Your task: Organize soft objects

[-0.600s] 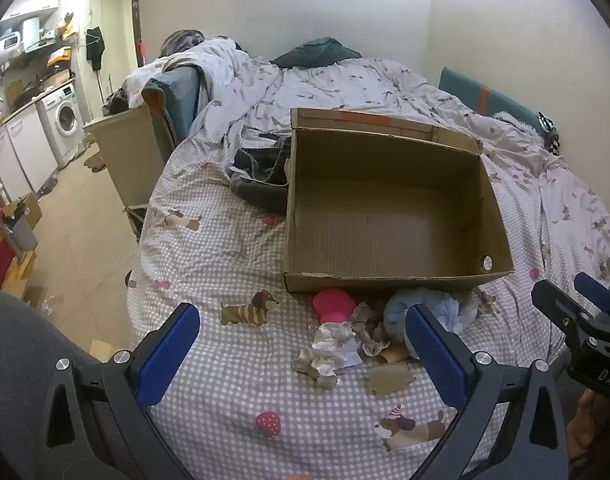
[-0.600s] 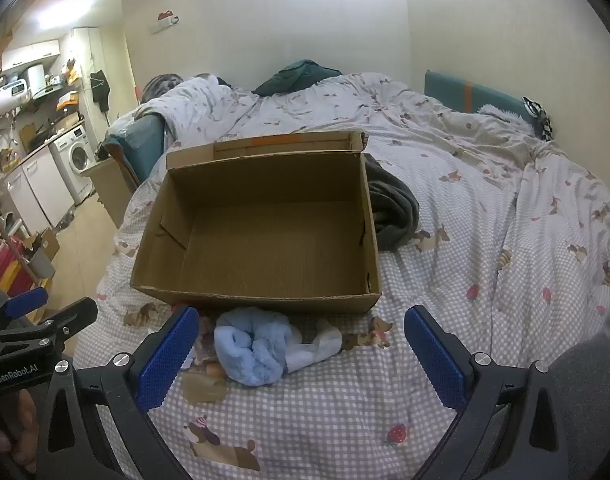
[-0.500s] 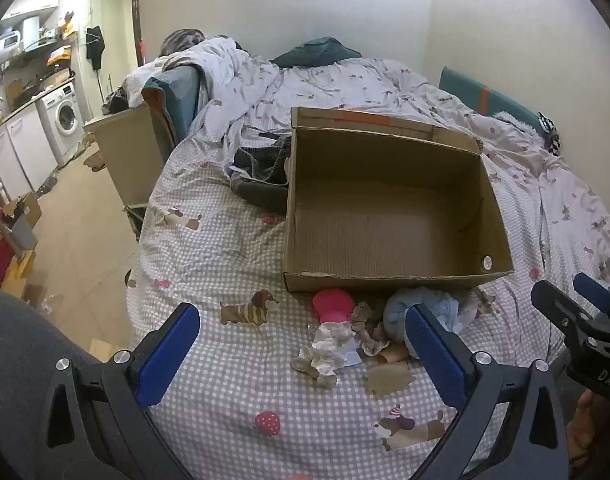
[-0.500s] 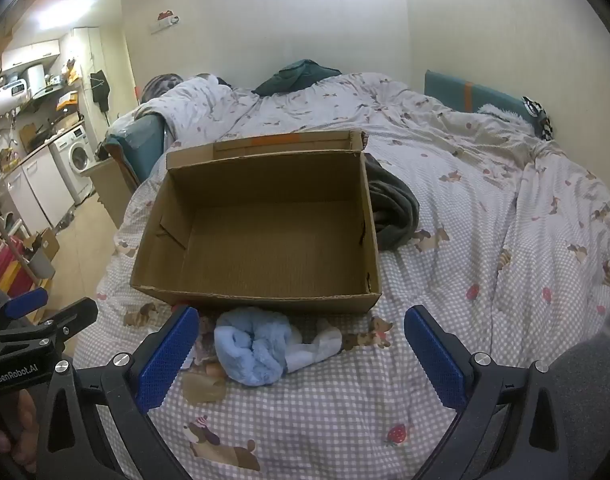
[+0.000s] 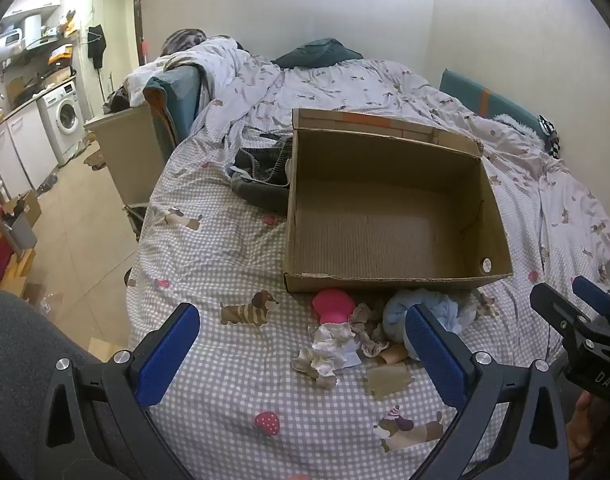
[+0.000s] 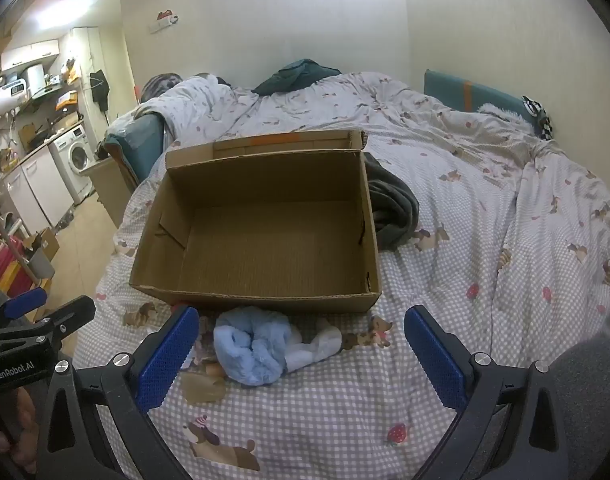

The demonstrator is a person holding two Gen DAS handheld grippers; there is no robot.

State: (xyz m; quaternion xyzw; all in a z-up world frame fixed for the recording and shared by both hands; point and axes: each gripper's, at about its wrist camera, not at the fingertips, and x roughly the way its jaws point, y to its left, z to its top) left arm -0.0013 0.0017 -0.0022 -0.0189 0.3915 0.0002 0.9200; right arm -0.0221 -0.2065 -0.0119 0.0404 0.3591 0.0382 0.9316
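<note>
An empty cardboard box [image 5: 393, 280] [image 6: 261, 300] lies on the bed. In front of its near wall sits a small heap: a pink soft object [image 5: 332, 306], a crumpled cream cloth doll [image 5: 331, 346], brown paper scraps [image 5: 387, 376] and a fluffy light blue soft toy [image 5: 437, 308] [image 6: 251, 348]. My left gripper [image 5: 301, 354] hovers open above the heap with nothing between its blue pads. My right gripper [image 6: 299, 356] is open too, just above the blue toy, not touching it.
Dark grey clothing [image 5: 261, 178] [image 6: 393, 208] lies against the box's far side. The bed's left edge drops to a floor with a bedside cabinet [image 5: 131, 160] and a washing machine [image 5: 65, 116]. A wall and teal pillow [image 5: 489, 104] border the right.
</note>
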